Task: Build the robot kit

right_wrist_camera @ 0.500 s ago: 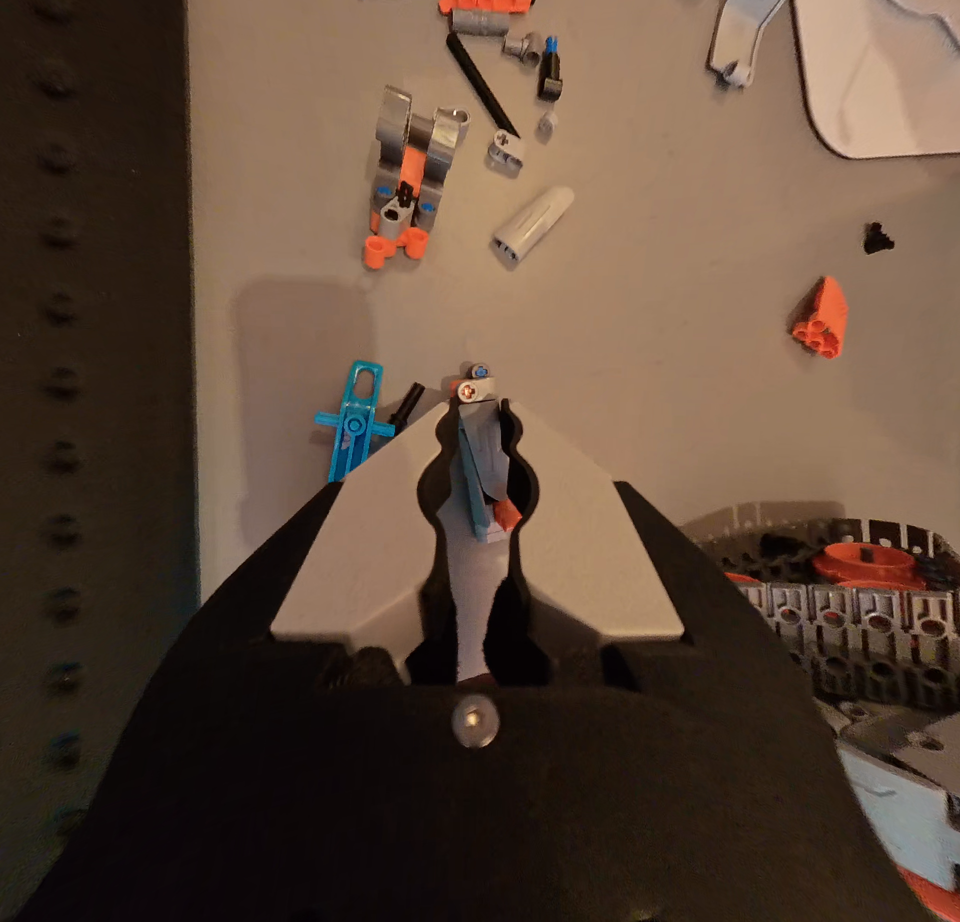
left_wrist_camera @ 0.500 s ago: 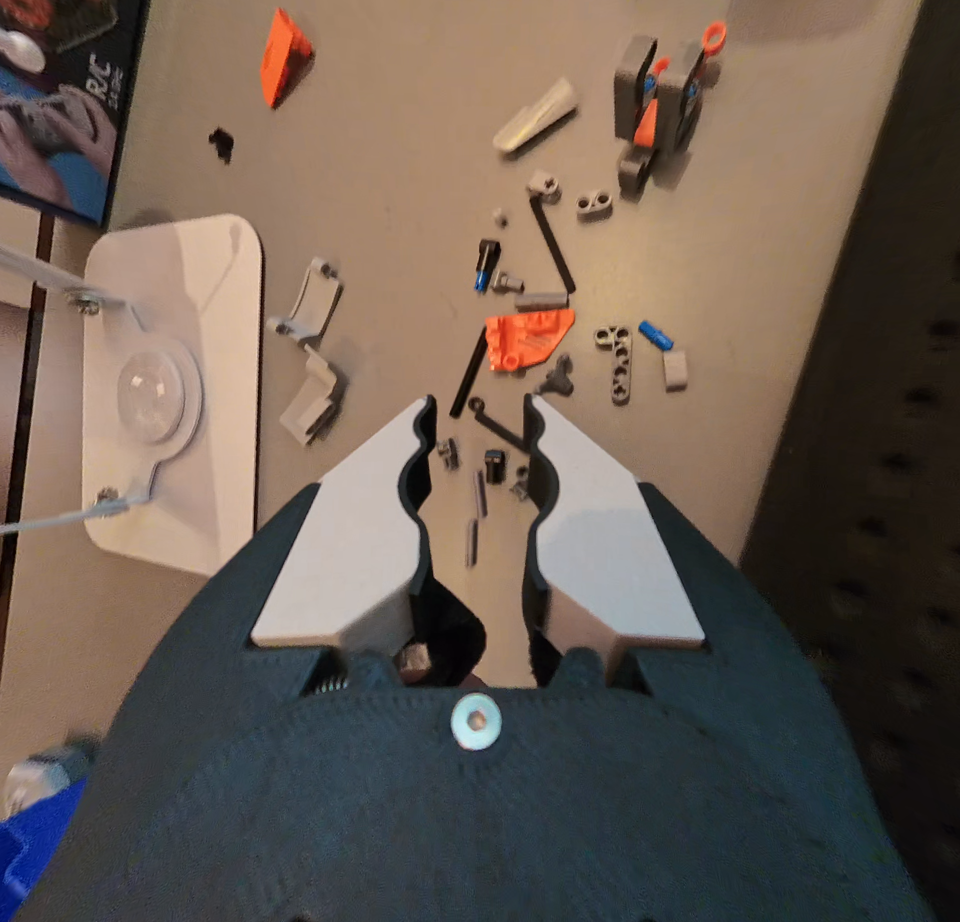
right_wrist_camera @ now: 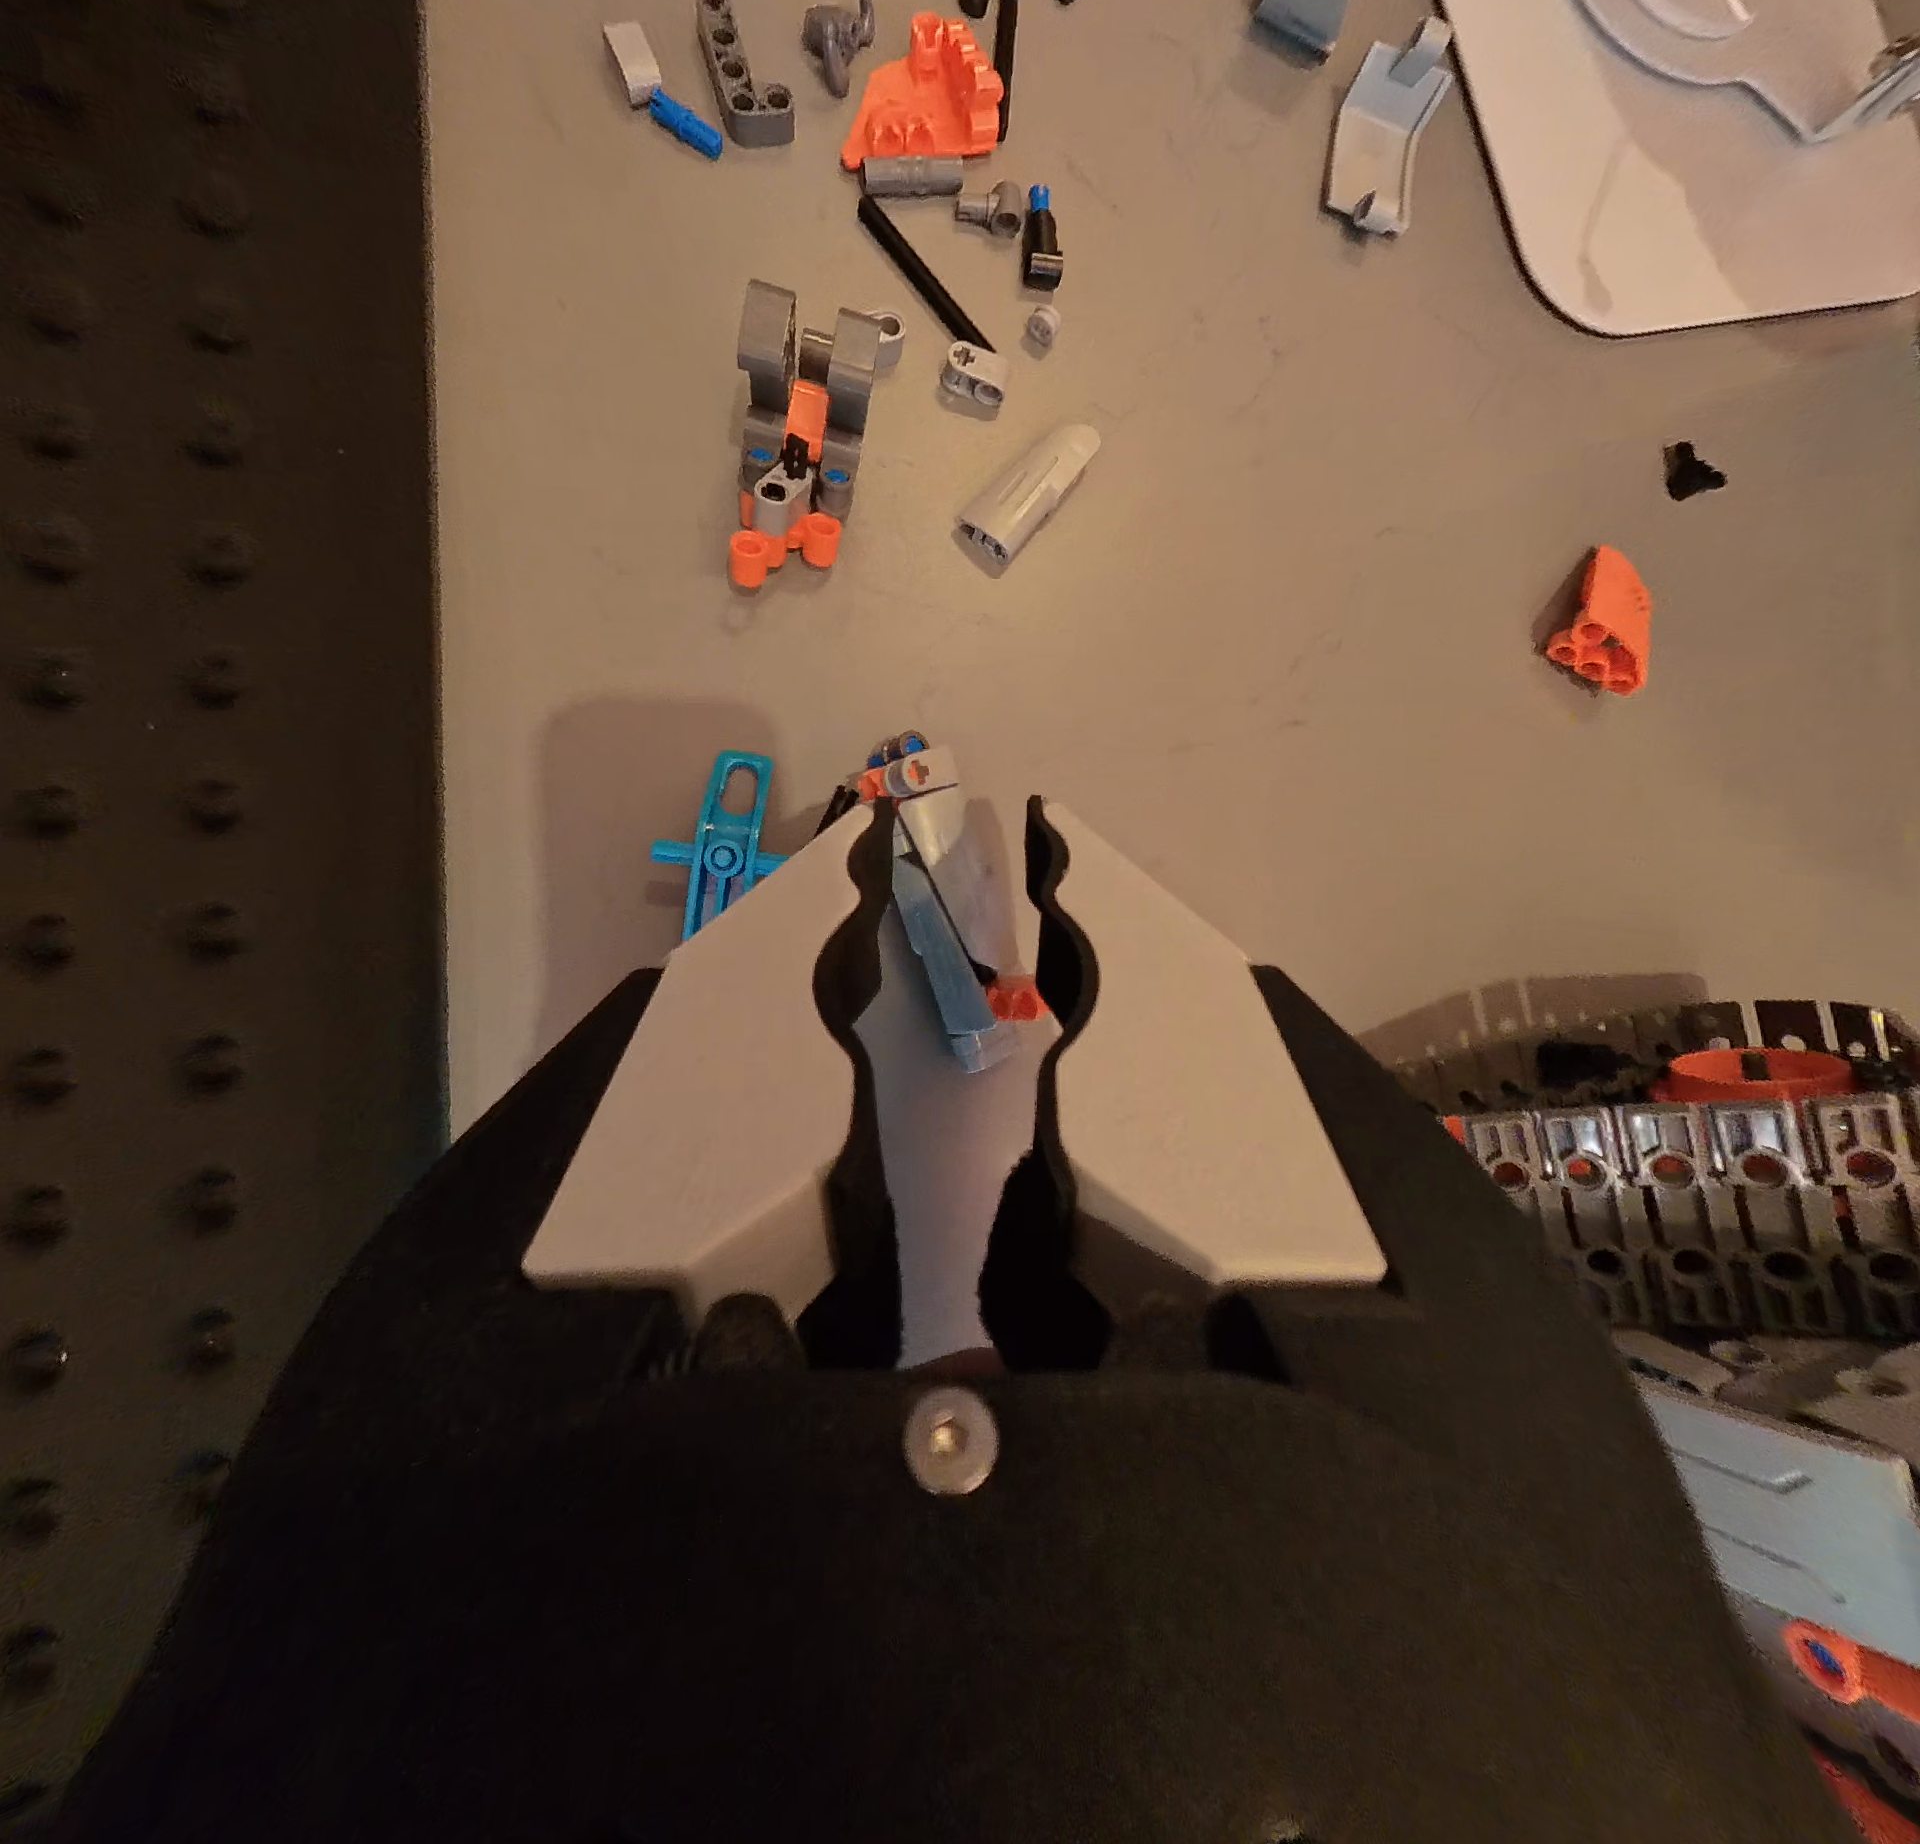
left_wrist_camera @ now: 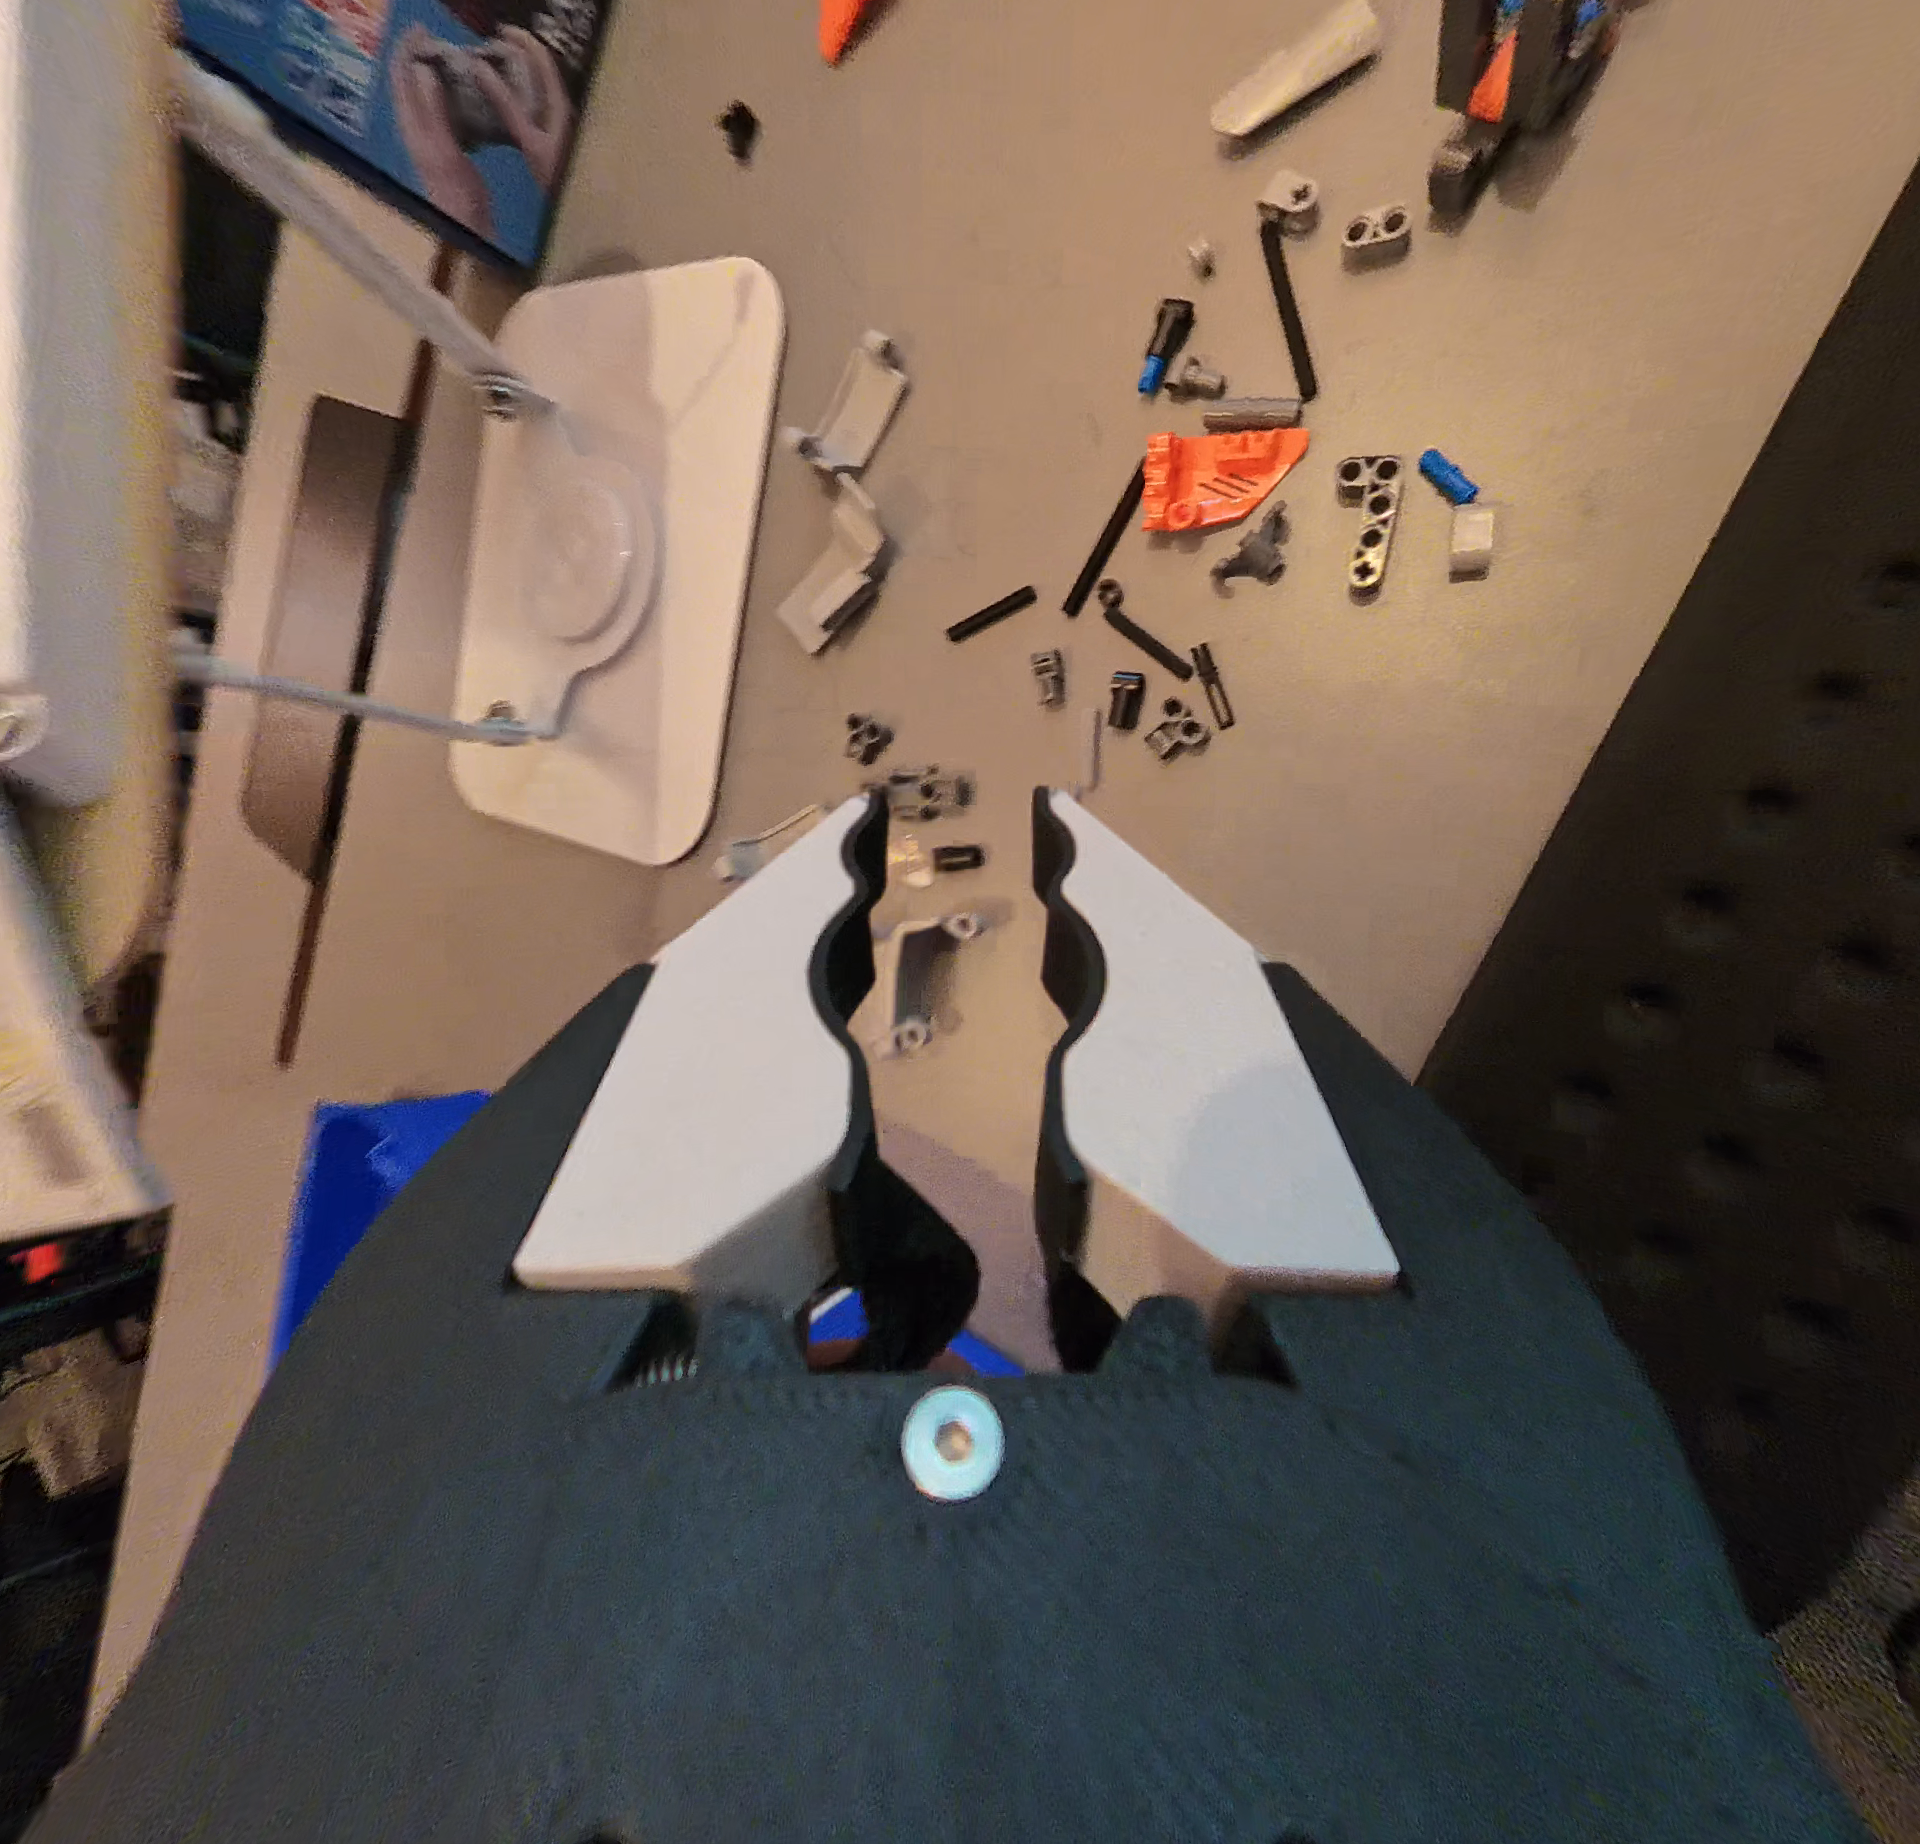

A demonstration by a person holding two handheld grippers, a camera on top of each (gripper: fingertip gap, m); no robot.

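My left gripper (left_wrist_camera: 956, 805) is open and hangs over the tan table. A curved grey panel piece (left_wrist_camera: 923, 973) and a small black pin (left_wrist_camera: 956, 856) lie on the table between its fingers, untouched. Several small grey and black parts (left_wrist_camera: 1143, 693) lie just ahead. My right gripper (right_wrist_camera: 951, 812) is open around a small grey and blue assembly (right_wrist_camera: 951, 921) with an orange end. The assembly lies slanted between the jaws, close to the left finger. A turquoise piece (right_wrist_camera: 727, 838) sits beside the left fingertip.
An orange panel (left_wrist_camera: 1221, 480) (right_wrist_camera: 925, 95), a grey and orange sub-assembly (right_wrist_camera: 795, 423) and an orange wedge (right_wrist_camera: 1600, 625) lie ahead. A white stand base (left_wrist_camera: 623, 547) is at the left. A tracked model (right_wrist_camera: 1683, 1171) is at the right. A dark studded mat (right_wrist_camera: 208, 651) borders the table. There is about 30 cm between the tips of the two grippers.
My left gripper has pulled back and shifted left, so the grey panel piece now lies between its fingers. My right gripper has opened wider around the grey and blue assembly.
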